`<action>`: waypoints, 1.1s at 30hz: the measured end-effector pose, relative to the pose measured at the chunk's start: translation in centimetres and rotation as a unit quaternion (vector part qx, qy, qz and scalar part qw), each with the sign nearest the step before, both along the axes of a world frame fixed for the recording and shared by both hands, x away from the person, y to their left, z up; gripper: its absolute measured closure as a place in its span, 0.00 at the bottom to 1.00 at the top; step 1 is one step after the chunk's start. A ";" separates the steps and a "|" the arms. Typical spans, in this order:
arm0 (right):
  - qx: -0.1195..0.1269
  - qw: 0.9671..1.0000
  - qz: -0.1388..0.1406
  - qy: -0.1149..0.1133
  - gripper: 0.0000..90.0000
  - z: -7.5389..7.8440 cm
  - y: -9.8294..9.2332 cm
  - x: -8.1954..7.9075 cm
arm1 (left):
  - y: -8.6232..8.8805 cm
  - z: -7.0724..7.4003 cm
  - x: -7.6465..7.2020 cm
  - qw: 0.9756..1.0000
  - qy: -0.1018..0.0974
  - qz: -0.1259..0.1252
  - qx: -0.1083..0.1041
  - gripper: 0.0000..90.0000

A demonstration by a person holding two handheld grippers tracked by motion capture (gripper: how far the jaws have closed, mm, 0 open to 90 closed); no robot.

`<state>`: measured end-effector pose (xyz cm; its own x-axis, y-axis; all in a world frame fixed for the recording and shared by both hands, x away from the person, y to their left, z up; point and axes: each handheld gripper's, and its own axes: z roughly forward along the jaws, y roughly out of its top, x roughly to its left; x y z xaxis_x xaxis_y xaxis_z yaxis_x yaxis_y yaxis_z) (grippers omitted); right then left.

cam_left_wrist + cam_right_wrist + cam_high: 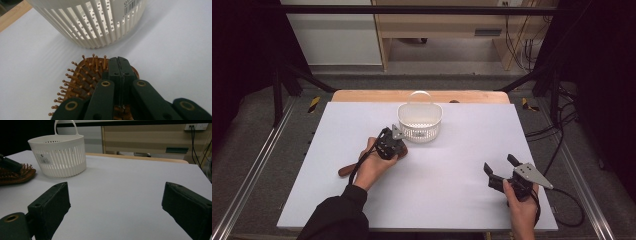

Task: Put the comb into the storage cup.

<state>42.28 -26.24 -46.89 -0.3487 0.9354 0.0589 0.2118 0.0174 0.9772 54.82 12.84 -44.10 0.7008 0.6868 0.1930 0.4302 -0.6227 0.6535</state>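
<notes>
The wooden paddle hairbrush (85,77) lies on the white desk (452,170) just in front of the white slotted basket (419,122), near it but not touching, bristles up. In the high view its brown handle (346,170) sticks out toward the desk's left side behind your left hand (373,167), while the head sits under the left hand-held gripper (398,145). In the left gripper view your jaws are pressed fully together, pad against pad, and they lie over the right part of the brush head, with the ball-tipped wooden pins standing up to their left. Whether the closed jaws pinch any part of the brush or only rest on it you cannot tell from these views.

The basket stands upright near the far edge of the desk, its arched handle (419,94) raised, a barcode label on its wall in both gripper views. It looks empty from above.

Your right hand-held gripper (501,167) rests near the desk's near right corner, well apart from the brush and the basket. Its jaws stand wide open with nothing between them, pointing toward the basket; in the right gripper view, the basket and the edge of the brush head appear at the far left.
</notes>
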 end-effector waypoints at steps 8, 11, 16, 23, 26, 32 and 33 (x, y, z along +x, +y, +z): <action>0.001 1.000 0.000 0.002 0.09 -0.1 0.0 0.0 | 0.0 0.2 0.9 1.000 0.001 0.003 0.011 1.00; 0.001 1.000 0.001 0.002 0.09 -0.1 0.0 0.0 | 0.1 0.2 1.3 1.000 0.001 0.005 0.013 1.00; 0.001 1.000 0.001 0.003 0.09 -0.1 -0.1 0.1 | 0.2 0.1 1.8 1.000 0.003 0.007 0.014 1.00; 0.002 1.000 0.001 0.004 0.09 -0.1 -0.1 0.1 | 0.9 0.1 2.5 1.000 0.004 0.019 0.016 1.00; 0.002 1.000 0.000 0.004 0.09 -0.1 -0.1 0.1 | 1.3 0.1 2.5 1.000 0.006 0.022 0.014 1.00; 0.000 1.000 0.002 0.005 0.09 -0.1 0.0 0.1 | 1.7 0.1 2.8 0.999 0.002 0.033 0.017 1.00; 0.000 1.000 0.001 0.005 0.09 -0.2 0.0 0.1 | 1.7 0.1 2.8 0.999 0.003 0.034 0.014 1.00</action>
